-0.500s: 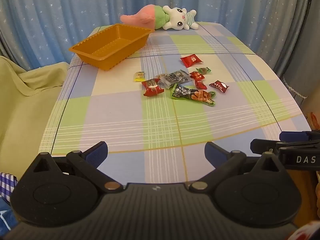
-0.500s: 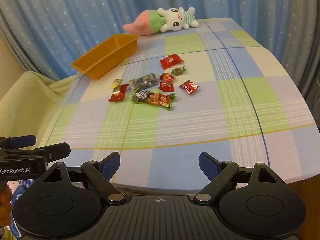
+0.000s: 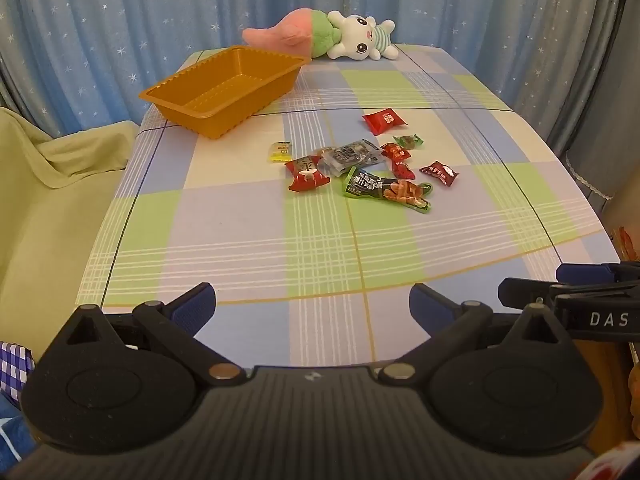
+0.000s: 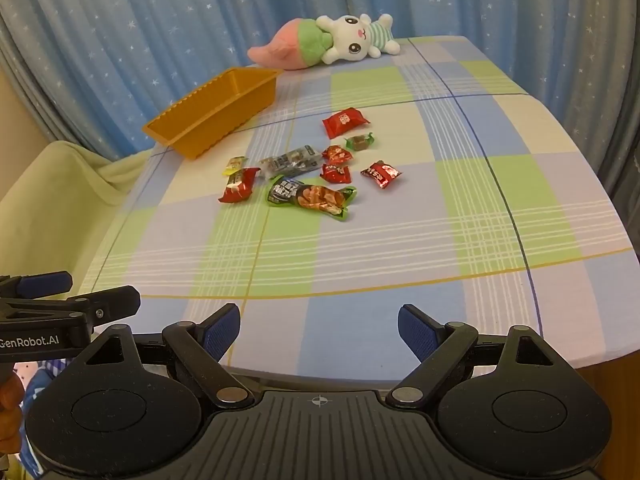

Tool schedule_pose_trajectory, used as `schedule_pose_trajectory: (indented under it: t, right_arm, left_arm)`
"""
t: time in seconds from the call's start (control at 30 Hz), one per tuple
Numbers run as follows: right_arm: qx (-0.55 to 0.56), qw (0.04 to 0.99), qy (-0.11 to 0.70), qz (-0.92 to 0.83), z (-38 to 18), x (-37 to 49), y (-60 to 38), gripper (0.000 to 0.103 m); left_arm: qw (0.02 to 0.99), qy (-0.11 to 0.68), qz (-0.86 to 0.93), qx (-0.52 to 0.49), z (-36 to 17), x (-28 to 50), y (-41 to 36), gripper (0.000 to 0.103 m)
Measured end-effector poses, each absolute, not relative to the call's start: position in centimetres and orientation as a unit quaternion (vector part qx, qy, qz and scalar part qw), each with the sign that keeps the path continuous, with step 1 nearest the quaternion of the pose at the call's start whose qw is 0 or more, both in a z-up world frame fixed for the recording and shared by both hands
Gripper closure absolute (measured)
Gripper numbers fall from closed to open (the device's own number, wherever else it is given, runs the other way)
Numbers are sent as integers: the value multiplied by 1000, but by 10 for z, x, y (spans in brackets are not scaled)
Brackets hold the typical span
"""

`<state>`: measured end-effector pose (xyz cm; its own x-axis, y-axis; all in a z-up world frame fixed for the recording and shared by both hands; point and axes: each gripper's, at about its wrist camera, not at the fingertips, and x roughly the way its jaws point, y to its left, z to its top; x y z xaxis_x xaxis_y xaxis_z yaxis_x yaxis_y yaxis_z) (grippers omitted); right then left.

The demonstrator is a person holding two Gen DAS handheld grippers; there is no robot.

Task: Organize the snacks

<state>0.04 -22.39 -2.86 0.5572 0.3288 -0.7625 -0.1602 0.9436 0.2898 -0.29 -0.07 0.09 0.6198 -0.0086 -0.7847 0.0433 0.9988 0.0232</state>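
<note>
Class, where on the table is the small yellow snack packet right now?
The yellow packet lies at the left edge of the snack cluster, beside the red packet, with the orange tray behind it.

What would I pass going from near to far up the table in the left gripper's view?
Left gripper, green snack pack, big red packet, orange tray, plush bunny, curtain.

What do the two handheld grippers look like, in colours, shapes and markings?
Both the left gripper and the right gripper are matte black, with ribbed bodies, two round discs, silver pivot pins and blue textured finger pads. White lettering reads "GenRobot.AI" on the left one, "DAS" on the right.
</note>
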Motion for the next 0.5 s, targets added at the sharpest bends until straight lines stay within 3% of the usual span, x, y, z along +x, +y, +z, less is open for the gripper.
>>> schedule_pose_trajectory:
  t: [0.5]
  right_arm:
    - [93, 877, 450, 139, -29, -1, -223, 17]
  left_arm:
    - [899, 437, -16, 17, 0, 0, 0, 0]
